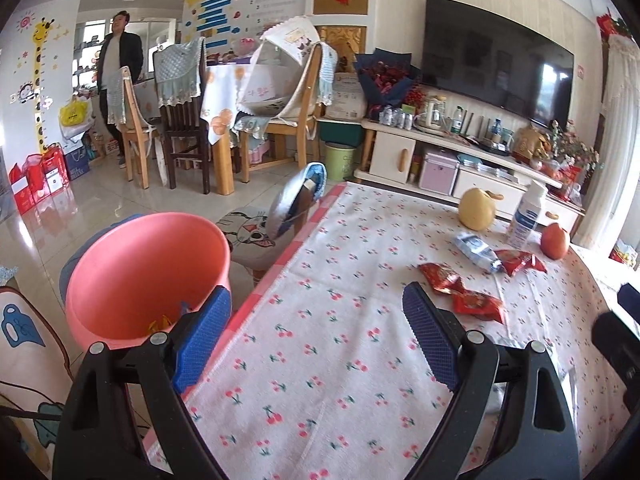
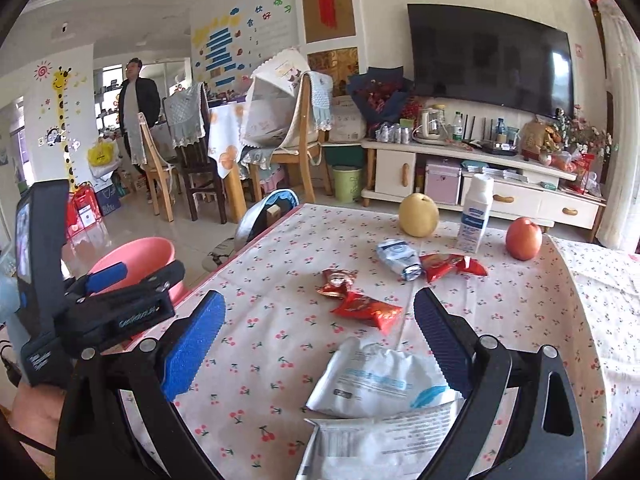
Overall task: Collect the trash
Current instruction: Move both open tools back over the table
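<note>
Pink plastic fills the lower left of my left-wrist view: the bucket (image 1: 148, 276) stands off the table's left edge, and my left finger covers part of its rim, so I can only make out a scrap of something yellow at the bottom. My left gripper (image 1: 316, 312) is spread wide with only cherry-print tablecloth (image 1: 320, 360) between its blue pads. My right gripper (image 2: 320, 320) is spread too, hovering over a crumpled white wrapper (image 2: 380, 376); I cannot tell whether the pads brush it. A second white packet (image 2: 372, 444) below it is cut off by the frame's bottom edge, its print too blurred to read.

Further out lie two red wrappers (image 2: 360, 300) almost touching each other, then a crushed white-and-blue pack (image 2: 400, 258) just beside a third red wrapper (image 2: 452, 264). Behind them stand a yellow pear (image 2: 418, 214), a white bottle (image 2: 474, 216) and a red apple (image 2: 524, 238), all apart from one another.

The cloth's left border runs along the table edge, close by the bucket. Between my grippers and the red wrappers the cloth is bare. A person (image 1: 118, 64) stands well off, beyond the dining chairs (image 1: 176, 108).
</note>
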Available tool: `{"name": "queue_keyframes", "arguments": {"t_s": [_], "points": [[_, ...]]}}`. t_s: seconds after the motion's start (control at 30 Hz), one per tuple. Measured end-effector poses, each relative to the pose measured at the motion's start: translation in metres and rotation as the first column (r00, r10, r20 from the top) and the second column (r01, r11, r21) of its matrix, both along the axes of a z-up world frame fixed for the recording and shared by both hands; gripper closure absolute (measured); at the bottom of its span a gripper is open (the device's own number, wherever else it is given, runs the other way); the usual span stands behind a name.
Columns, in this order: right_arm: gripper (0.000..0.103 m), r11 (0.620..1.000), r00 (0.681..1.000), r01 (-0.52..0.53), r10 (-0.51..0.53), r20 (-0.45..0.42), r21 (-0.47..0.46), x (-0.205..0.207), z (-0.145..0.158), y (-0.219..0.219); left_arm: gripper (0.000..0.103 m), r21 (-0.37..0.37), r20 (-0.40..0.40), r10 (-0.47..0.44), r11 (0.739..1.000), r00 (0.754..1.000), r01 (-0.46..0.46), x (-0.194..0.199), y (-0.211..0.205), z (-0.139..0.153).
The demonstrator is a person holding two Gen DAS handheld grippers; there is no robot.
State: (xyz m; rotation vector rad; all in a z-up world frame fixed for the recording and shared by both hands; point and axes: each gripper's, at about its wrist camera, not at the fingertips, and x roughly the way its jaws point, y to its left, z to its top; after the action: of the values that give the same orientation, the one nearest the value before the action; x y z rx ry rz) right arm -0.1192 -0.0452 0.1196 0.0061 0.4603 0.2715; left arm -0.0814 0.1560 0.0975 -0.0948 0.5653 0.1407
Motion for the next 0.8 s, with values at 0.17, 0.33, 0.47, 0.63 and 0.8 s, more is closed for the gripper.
{"name": "queue_keyframes", "arguments": {"t_s": [0.17, 0.33, 0.47, 0.63, 0.8], "points": [[0.009, 1.0, 1.0, 0.025, -0.025, 0.008, 0.002, -0.001, 0.0, -0.017, 0.015, 0.047, 0.002, -0.078, 0.996, 0.997, 0.078, -0.017, -0.03, 0.005], [0.009, 0.999, 0.999, 0.049, -0.049, 0.018, -0.007, -0.005, 0.0, -0.029, 0.015, 0.069, -0.002, -0.13, 0.989, 0.992, 0.13, -0.028, -0.05, 0.01], [0.009, 0.998, 0.998, 0.06, -0.06, 0.024, 0.004, -0.008, 0.002, -0.039, 0.015, 0.067, 0.003, -0.156, 0.986, 0.988, 0.155, -0.034, -0.06, 0.016], [0.009, 0.997, 0.996, 0.081, -0.081, 0.038, 0.014, -0.012, 0.006, -0.051, 0.015, 0.069, -0.001, -0.192, 0.979, 0.981, 0.191, -0.04, -0.073, 0.018], [0.009, 0.994, 0.994, 0.104, -0.105, 0.036, 0.032, -0.012, 0.009, -0.065, 0.015, 0.086, -0.02, -0.225, 0.97, 0.974, 0.226, -0.042, -0.091, 0.013]]}}
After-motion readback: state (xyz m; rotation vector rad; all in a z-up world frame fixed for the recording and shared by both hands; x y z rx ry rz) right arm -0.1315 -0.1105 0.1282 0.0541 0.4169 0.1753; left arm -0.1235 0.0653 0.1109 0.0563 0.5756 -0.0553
